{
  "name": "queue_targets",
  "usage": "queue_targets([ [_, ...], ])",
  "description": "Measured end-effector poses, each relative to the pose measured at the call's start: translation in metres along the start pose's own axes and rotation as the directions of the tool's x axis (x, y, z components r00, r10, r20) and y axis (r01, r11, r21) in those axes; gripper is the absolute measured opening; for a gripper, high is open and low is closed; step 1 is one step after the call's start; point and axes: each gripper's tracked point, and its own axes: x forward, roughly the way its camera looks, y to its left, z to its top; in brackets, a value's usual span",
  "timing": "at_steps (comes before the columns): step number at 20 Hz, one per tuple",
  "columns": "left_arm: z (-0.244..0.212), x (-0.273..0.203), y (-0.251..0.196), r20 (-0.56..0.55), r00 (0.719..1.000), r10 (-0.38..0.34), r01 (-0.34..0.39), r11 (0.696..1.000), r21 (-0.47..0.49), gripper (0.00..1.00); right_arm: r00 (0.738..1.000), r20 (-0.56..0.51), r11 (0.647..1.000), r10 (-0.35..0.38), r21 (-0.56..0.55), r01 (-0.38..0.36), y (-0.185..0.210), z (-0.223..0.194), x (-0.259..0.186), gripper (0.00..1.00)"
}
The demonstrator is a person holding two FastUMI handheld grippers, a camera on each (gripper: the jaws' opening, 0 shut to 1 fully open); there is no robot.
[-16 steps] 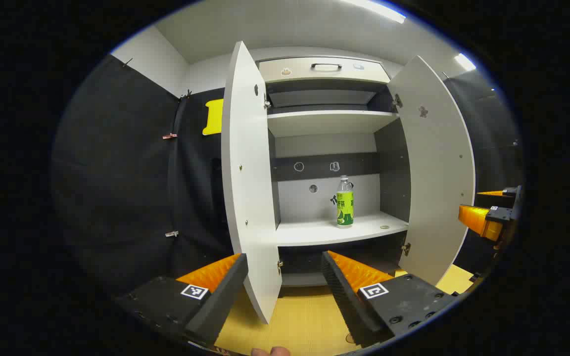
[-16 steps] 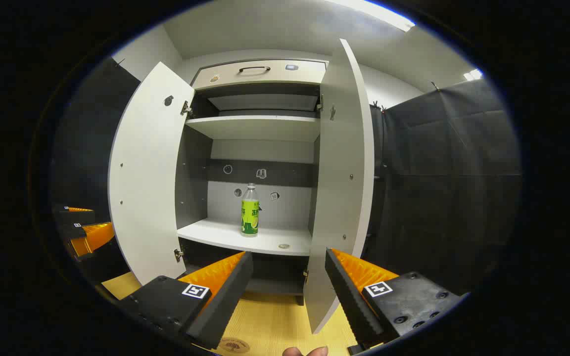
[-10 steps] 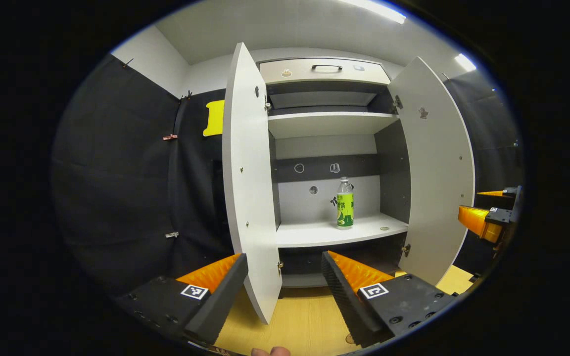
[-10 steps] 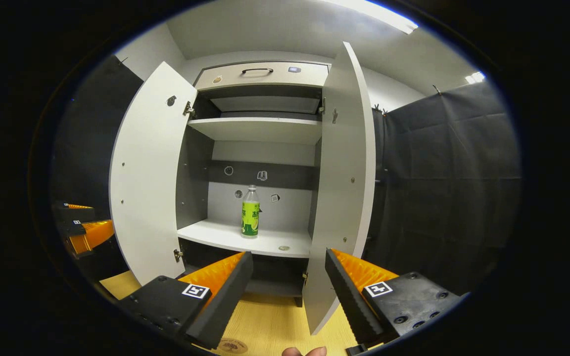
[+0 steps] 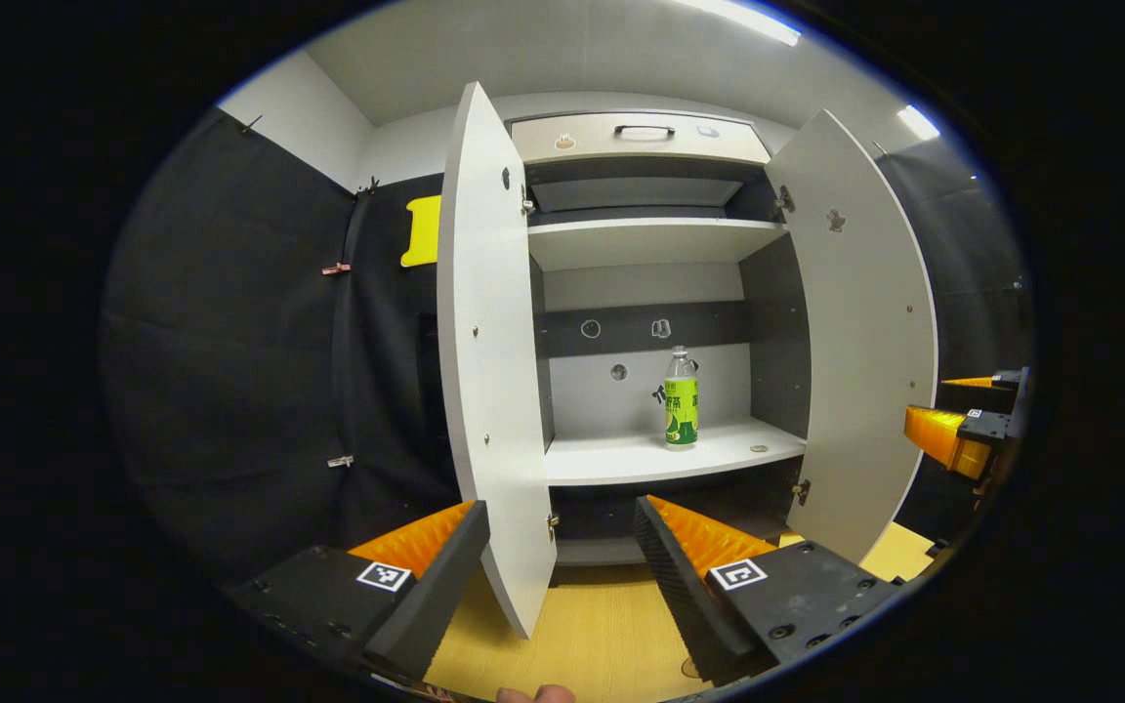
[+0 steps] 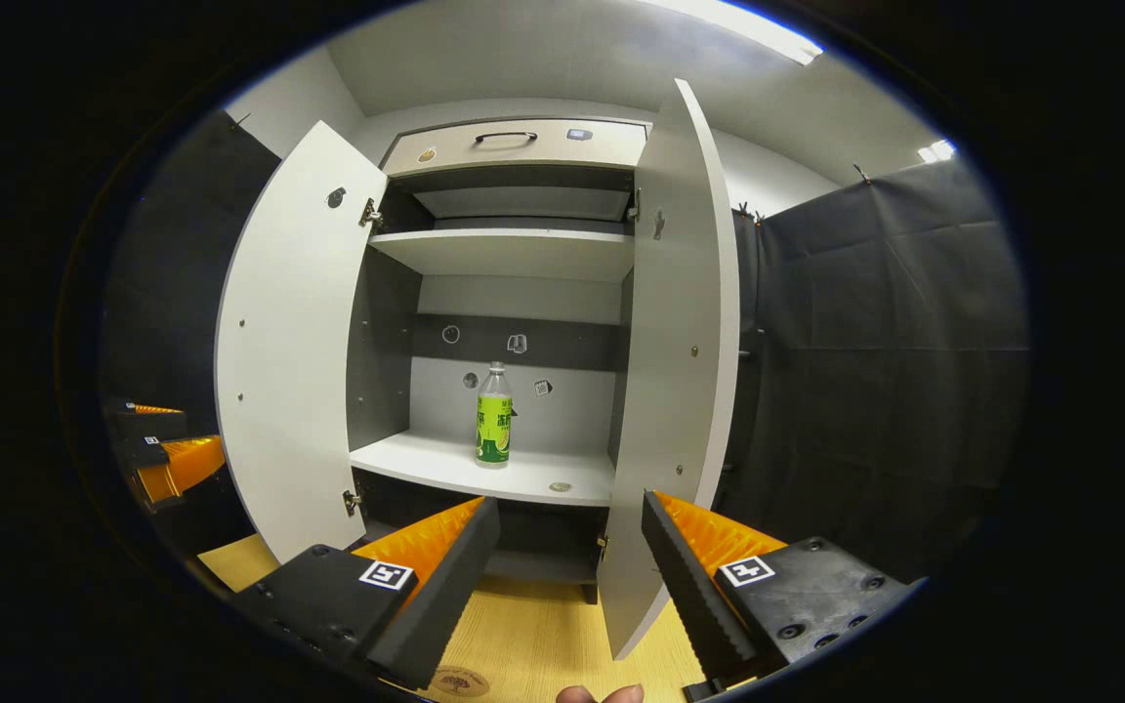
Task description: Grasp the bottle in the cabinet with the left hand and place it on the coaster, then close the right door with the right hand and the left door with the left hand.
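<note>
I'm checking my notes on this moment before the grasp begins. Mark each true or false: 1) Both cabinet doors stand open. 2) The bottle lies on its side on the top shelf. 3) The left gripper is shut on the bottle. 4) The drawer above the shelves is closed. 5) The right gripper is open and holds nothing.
1) True: the left door and the right door both stand open.
2) False: the bottle stands upright on the lower shelf.
3) False: the left gripper is open, well short of the bottle.
4) True: the drawer is closed.
5) True: the right gripper is open and holds nothing.
</note>
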Motion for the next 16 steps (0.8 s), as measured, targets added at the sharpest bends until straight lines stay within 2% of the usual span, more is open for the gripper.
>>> queue_targets([
  [10, 0.001, 0.004, -0.012, -0.002, 1.000, -0.030, 0.030, 1.000, -0.003, 0.95, 1.000, 0.005, 1.000, -0.019, 0.006, 0.019, -0.009, 0.005, -0.007, 0.98],
  [16, 0.009, 0.037, -0.058, 0.012, 0.993, -0.115, 0.115, 0.993, -0.032, 0.95, 0.999, 0.016, 1.000, -0.028, -0.003, 0.028, -0.027, 0.014, -0.014, 0.98],
])
